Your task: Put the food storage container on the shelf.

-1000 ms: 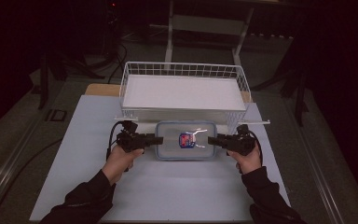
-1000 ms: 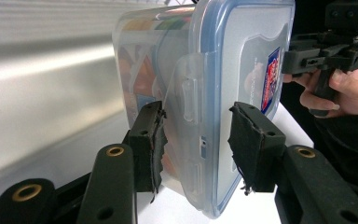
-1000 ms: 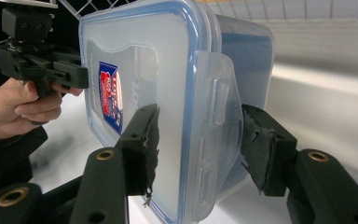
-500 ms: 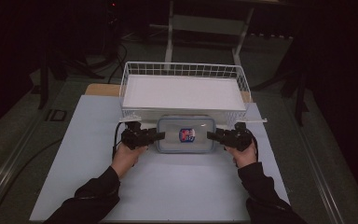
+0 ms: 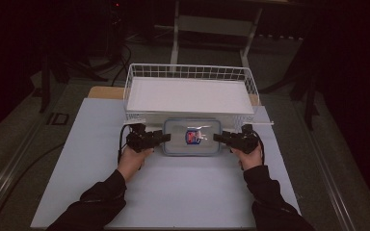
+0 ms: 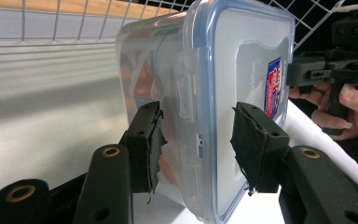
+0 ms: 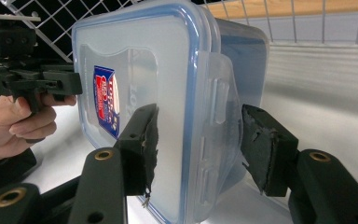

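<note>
A clear plastic container (image 5: 191,136) with a blue-rimmed lid and a red and blue label lies lid up just in front of the wire basket. My left gripper (image 5: 166,138) is shut on its left end, with the pads above and below the side latch (image 6: 186,93). My right gripper (image 5: 217,137) grips the opposite end, one pad on the lid and one under the body (image 7: 242,51). Something orange shows through the container wall (image 6: 140,79). Whether the container rests on the table I cannot tell.
A white wire basket (image 5: 188,67) with a white floor stands right behind the container. A white mat (image 5: 173,192) covers the table, and a strip of wood (image 5: 106,92) shows at the back left. Dark floor and stands lie beyond.
Both grippers have carried the container a little away from the person, closer to the basket's front wall.
</note>
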{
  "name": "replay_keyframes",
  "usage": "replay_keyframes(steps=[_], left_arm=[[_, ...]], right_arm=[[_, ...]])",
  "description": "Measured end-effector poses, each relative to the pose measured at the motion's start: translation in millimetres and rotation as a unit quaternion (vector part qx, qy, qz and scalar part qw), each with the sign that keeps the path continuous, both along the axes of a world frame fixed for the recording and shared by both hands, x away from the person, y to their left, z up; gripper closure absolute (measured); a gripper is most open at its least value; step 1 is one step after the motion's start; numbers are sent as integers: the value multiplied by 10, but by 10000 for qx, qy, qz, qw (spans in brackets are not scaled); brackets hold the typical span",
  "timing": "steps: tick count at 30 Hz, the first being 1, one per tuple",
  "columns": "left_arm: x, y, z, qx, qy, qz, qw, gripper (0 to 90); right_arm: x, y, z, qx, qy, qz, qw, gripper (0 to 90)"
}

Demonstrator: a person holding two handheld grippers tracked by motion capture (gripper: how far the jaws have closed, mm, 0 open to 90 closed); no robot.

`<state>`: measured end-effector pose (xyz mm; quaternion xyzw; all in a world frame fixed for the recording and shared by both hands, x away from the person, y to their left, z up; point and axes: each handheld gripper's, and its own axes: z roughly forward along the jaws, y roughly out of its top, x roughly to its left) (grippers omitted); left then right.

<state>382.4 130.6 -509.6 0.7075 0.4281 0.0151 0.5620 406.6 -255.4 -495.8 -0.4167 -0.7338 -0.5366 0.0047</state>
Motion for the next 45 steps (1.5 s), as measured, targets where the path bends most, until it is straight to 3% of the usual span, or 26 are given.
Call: replay_keyframes(steps=[5, 8, 12, 14, 16, 18, 22, 25, 26, 30, 32, 37, 40, 45], left_arm=[[7, -3, 1, -69, 97, 79, 9999, 527], [42, 6, -32, -279, 163, 154, 9994, 522], [43, -21, -62, -160, 56, 237, 9996, 491], [36, -39, -77, -5, -43, 410, 9992, 486], [60, -14, -106, -253, 77, 505, 9984, 506], [50, -37, -95, -125, -90, 576, 9982, 513], [72, -46, -97, -212, -1, 621, 9978, 507], [89, -63, -101, -166, -29, 640, 9978, 467], [93, -65, -100, -217, 56, 668, 9975, 466], [103, -62, -90, -103, 21, 687, 9976, 445], [112, -64, -77, -70, 110, 730, 9972, 421], [76, -70, -46, 22, 11, 641, 9979, 373], [21, -51, -2, -89, 5, 634, 9979, 341], [-84, -28, 37, 53, -170, 359, 9992, 229]], right_arm=[[13, -2, 3, 35, 80, 6, 10000, 478], [32, 11, 9, 6, 10, -145, 9999, 470], [31, 32, 0, -23, 6, -301, 9995, 457], [35, 63, -8, -227, -8, -409, 9989, 481], [37, 85, -23, -285, -10, -544, 9981, 456], [43, 90, -27, -226, 37, -619, 9978, 463], [42, 118, -7, -274, 46, -751, 9968, 462], [52, 140, 7, -321, 55, -841, 9959, 459], [52, 152, 12, -337, 49, -877, 9956, 459], [50, 175, 24, -375, 90, -978, 9945, 445], [52, 176, 26, -383, 103, -1003, 9942, 437], [21, 184, 38, -431, 95, -992, 9941, 409], [1, 176, 38, -562, -110, -1015, 9932, 376], [-81, 158, 75, -620, -277, -1007, 9926, 343]])
